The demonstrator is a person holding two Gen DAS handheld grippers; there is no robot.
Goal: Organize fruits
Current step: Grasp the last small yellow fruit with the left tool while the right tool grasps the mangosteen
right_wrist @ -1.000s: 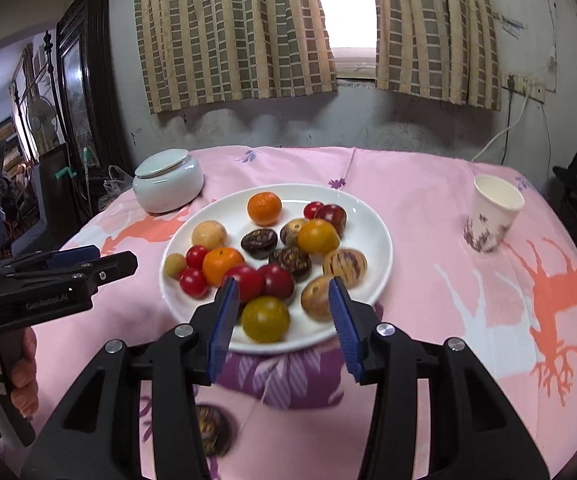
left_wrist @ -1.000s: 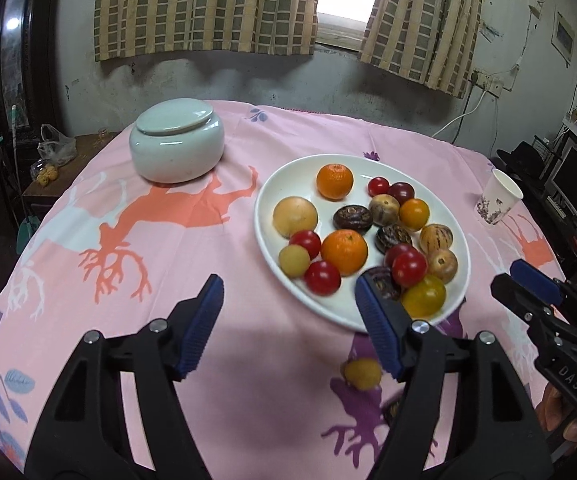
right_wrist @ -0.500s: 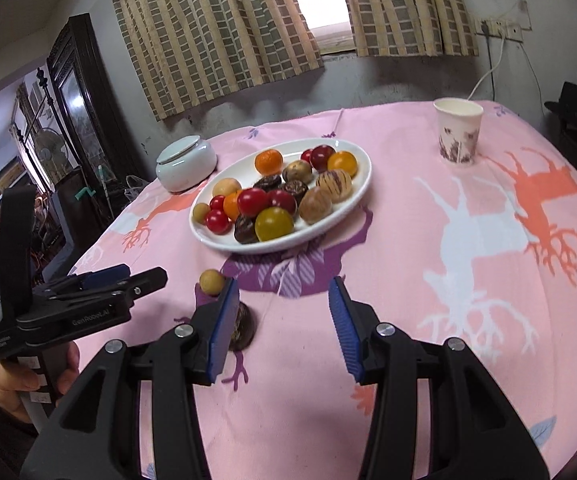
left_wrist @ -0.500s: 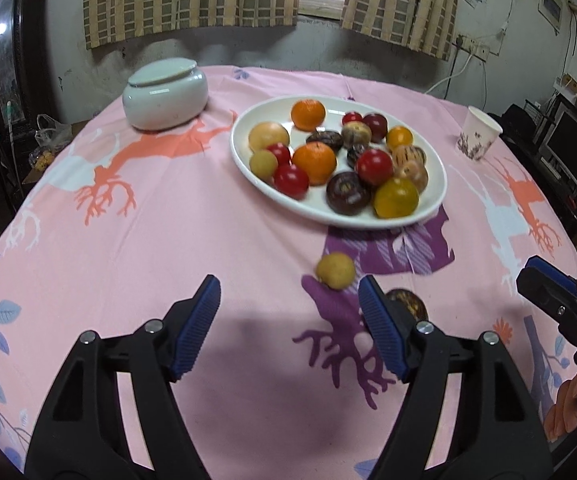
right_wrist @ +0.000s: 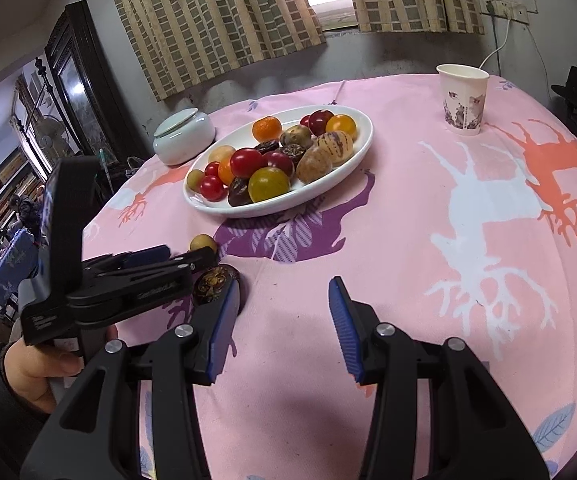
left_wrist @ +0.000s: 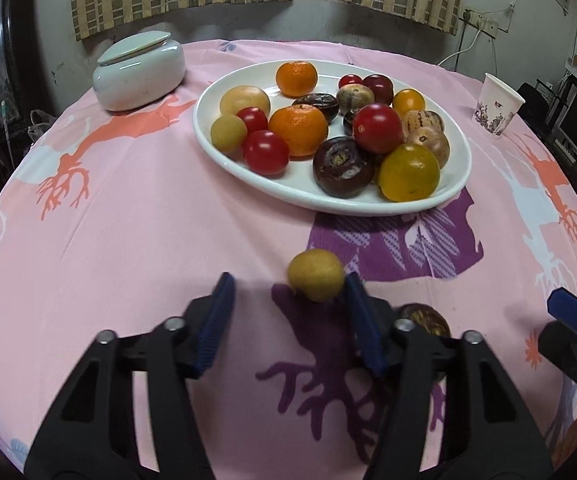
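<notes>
A white oval plate [left_wrist: 280,186] [right_wrist: 344,168] holds several fruits: oranges, red tomatoes, a yellow tomato, dark purple fruits. A small yellow-brown fruit [left_wrist: 315,275] [right_wrist: 203,243] lies loose on the pink cloth in front of the plate. A dark brown fruit [left_wrist: 424,319] [right_wrist: 213,278] lies next to it. My left gripper [left_wrist: 288,292] is open low over the cloth, its right fingertip beside the yellow-brown fruit. My right gripper [right_wrist: 282,294] is open and empty, its left finger beside the dark fruit.
A pale lidded ceramic jar [left_wrist: 138,70] [right_wrist: 182,136] stands at the far left of the round table. A paper cup [left_wrist: 496,110] [right_wrist: 462,98] stands at the far right. Curtains and a wall lie behind; a dark cabinet is at the left.
Both grippers have drawn back from the plate and dropped lower. The left gripper has closed in on the loose yellow-brown fruit; the right one now sits beside the dark fruit.
</notes>
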